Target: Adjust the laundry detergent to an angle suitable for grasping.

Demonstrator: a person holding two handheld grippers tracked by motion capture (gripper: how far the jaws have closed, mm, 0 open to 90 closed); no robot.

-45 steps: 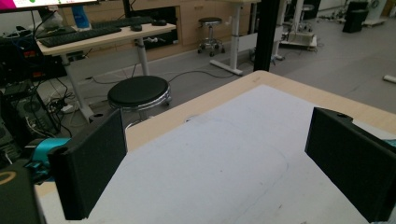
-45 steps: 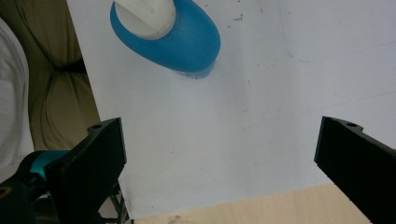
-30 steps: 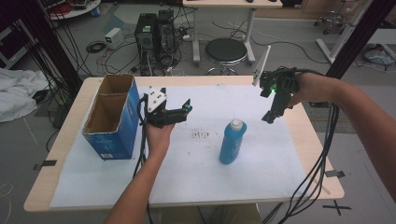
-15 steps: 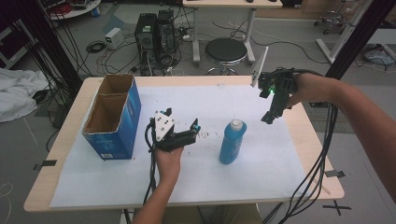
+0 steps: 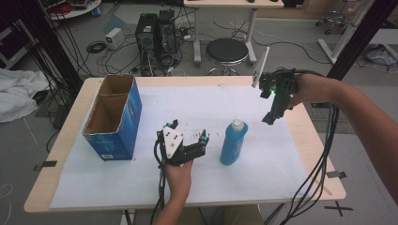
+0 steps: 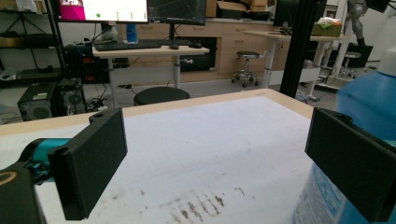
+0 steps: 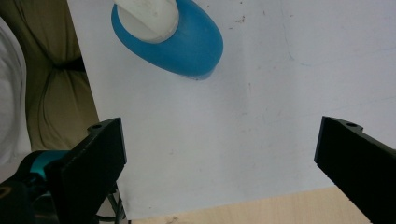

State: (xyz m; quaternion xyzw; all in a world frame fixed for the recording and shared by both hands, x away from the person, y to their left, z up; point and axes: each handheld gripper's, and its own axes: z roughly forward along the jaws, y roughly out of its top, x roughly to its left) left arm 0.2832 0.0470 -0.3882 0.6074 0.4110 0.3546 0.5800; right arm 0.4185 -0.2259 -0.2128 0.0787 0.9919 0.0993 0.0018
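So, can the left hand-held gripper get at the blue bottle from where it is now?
Probably yes. The left hand-held gripper is open and sits just beside the blue bottle, with bare white paper between them. In the left gripper view the bottle already stands next to one jaw.

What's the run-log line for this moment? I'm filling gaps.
left hand-held gripper: open, beside blue bottle | right hand-held gripper: open, raised | bottle: upright, ungrasped | blue box: open
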